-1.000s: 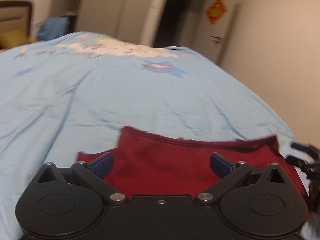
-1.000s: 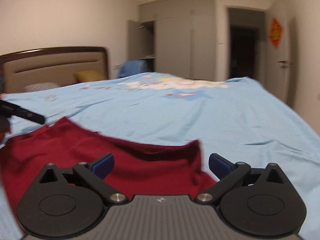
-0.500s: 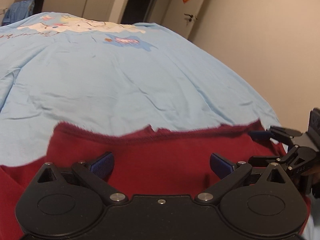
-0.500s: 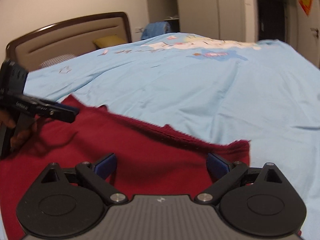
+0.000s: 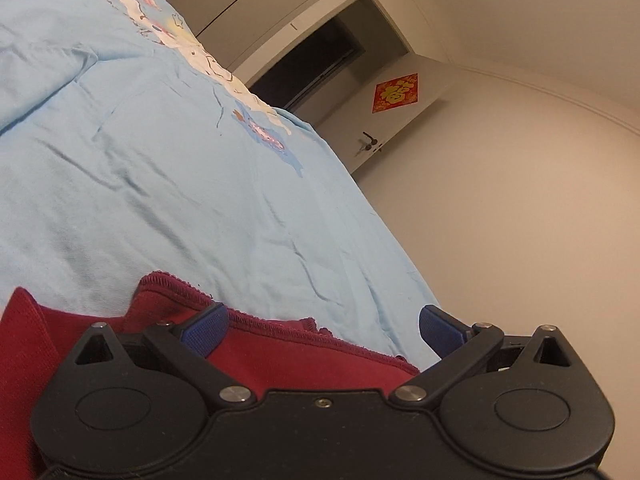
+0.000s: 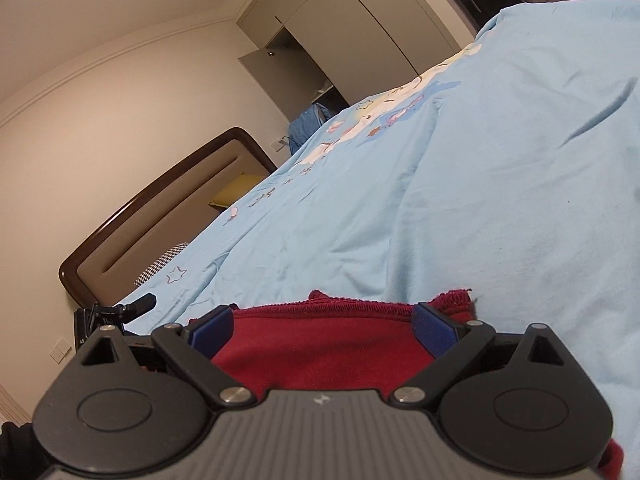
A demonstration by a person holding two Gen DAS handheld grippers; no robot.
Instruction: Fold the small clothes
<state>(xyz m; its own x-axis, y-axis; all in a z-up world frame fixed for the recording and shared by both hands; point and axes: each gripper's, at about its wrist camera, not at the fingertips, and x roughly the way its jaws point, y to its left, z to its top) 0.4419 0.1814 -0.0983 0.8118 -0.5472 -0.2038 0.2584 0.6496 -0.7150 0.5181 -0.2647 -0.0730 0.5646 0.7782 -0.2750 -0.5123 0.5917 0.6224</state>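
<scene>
Red garment (image 5: 304, 364) lay on the bed (image 5: 168, 184), soft and light
Left claw (image 5: 322, 330) and right claw (image 6: 324, 330) both gaped wide, holding nothing, straddling its stitched hem; best gripped there

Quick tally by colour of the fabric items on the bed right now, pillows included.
Dark red garment: 1
Light blue bedspread: 1
Yellow pillow: 1
Checked pillow: 1
Total: 4
</scene>
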